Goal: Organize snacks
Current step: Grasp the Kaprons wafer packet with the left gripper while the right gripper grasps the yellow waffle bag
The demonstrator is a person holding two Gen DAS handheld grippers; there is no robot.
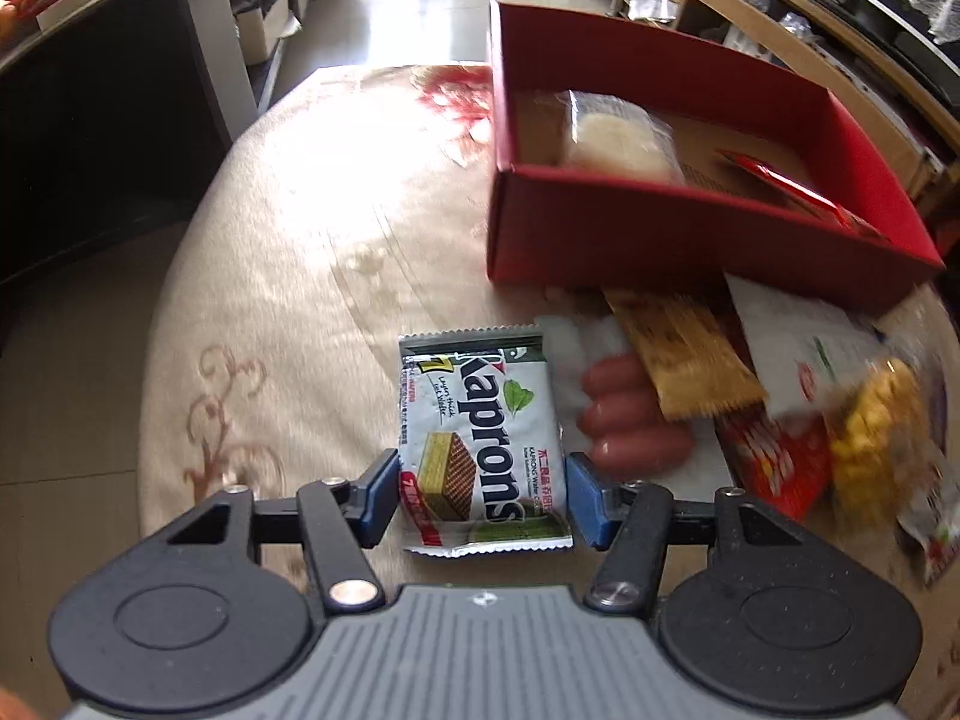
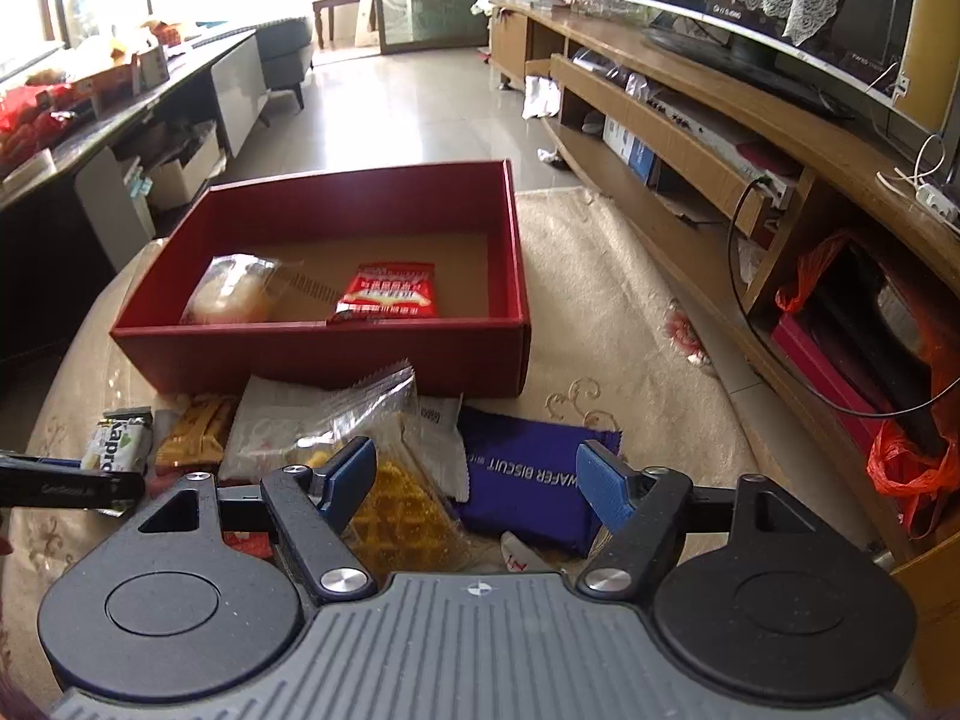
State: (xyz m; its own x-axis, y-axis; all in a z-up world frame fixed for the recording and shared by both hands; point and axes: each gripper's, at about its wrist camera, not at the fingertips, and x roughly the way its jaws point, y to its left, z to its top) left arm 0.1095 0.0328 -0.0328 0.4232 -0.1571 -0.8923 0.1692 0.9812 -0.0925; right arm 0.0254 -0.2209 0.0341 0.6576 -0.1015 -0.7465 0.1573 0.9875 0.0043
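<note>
A white and green Kaprons wafer packet (image 1: 483, 438) lies flat on the beige tablecloth. My left gripper (image 1: 483, 492) is shut on it, a blue pad touching each long edge. To its right is a pile of snacks: pink sausages (image 1: 624, 414), a tan bar (image 1: 684, 360) and a yellow packet (image 1: 876, 438). Behind them the red box (image 1: 660, 234) holds a clear-wrapped bun (image 1: 618, 138) and a red packet (image 2: 387, 294). My right gripper (image 2: 477, 474) hangs open over the pile, above a waffle packet (image 2: 402, 516) and a purple wafer biscuit pack (image 2: 528, 474), gripping nothing.
The round table's cloth (image 1: 270, 300) drops off at the left and near edges. A wooden TV cabinet (image 2: 720, 120) runs along the right with an orange bag (image 2: 906, 468) beside it. A dark low counter (image 2: 90, 120) with clutter stands at the left.
</note>
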